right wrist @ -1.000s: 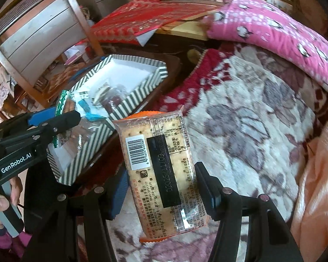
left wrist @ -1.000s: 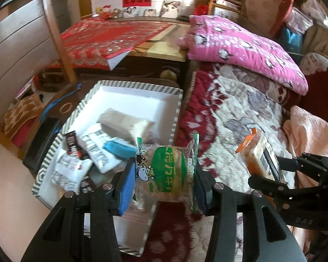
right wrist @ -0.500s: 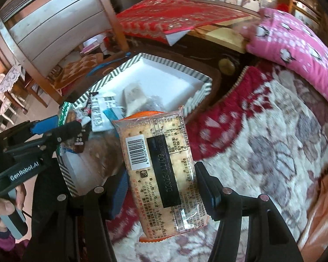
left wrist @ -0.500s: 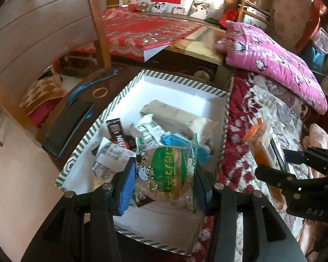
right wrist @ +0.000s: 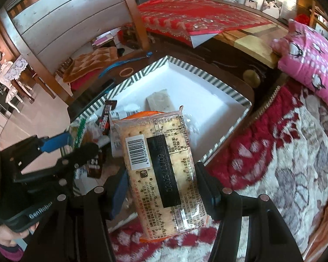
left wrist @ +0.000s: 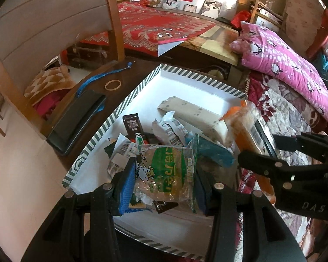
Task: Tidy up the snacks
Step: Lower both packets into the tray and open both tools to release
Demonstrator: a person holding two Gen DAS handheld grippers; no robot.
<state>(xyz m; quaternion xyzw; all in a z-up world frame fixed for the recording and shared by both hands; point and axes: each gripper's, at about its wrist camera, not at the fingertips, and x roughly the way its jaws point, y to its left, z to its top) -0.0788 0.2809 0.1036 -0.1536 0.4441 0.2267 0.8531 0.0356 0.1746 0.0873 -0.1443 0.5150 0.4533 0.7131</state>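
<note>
My left gripper (left wrist: 164, 181) is shut on a clear pastry packet with a green label and a cartoon cow (left wrist: 166, 174), held over the near part of a white box with a green-striped rim (left wrist: 199, 78). Several snack packets (left wrist: 175, 128) lie heaped in that box. My right gripper (right wrist: 164, 187) is shut on an orange-edged cracker pack with a barcode and black strip (right wrist: 159, 166), which hangs over the box's near right edge (right wrist: 227, 135). In the left wrist view the right gripper (left wrist: 273, 152) and its cracker pack (left wrist: 247, 128) come in from the right.
The box rests on a dark table (left wrist: 142, 65) with a black case (left wrist: 76, 122), a blue lanyard (left wrist: 94, 80) and a rubber band (left wrist: 113, 85). A wooden chair (left wrist: 54, 26) stands left. A floral blanket (right wrist: 284, 152) and pink pillow (left wrist: 284, 65) lie right.
Both grippers have moved left with their packets, from above the blanket to above the box. The cracker pack now overlaps the box's right edge.
</note>
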